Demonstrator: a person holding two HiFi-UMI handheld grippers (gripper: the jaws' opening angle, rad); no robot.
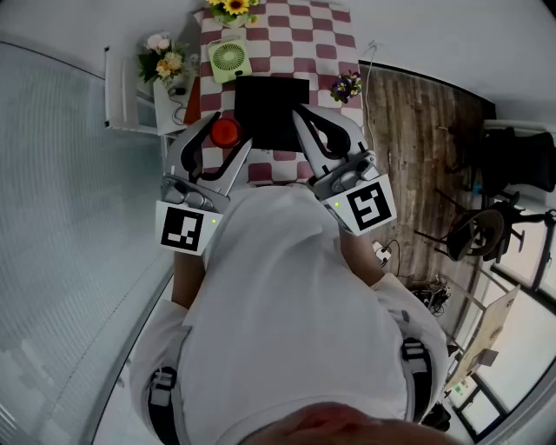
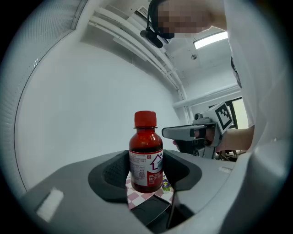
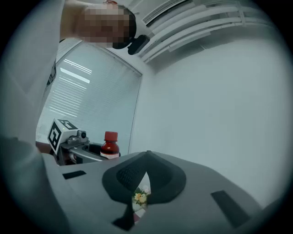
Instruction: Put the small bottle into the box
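Observation:
The small bottle [image 2: 146, 157], dark red with a red cap and a white label, stands upright between the jaws of my left gripper [image 2: 146, 171], whose pads press on its sides. In the head view its red cap [image 1: 225, 130] shows between the fingers of the left gripper [image 1: 228, 132], just left of the black box [image 1: 271, 109] on the checked table [image 1: 334, 43]. My right gripper [image 1: 304, 117] is over the box's right edge. Its jaws [image 3: 145, 171] meet at the tip with nothing in them. The bottle [image 3: 110, 145] also shows at the left of the right gripper view.
A green fan [image 1: 229, 59] and yellow flowers [image 1: 234, 7] stand at the table's far end. A small purple bouquet [image 1: 346, 85] is by its right edge, and a flower pot [image 1: 165, 56] is on a white stand to the left. Chairs [image 1: 486, 230] are at right.

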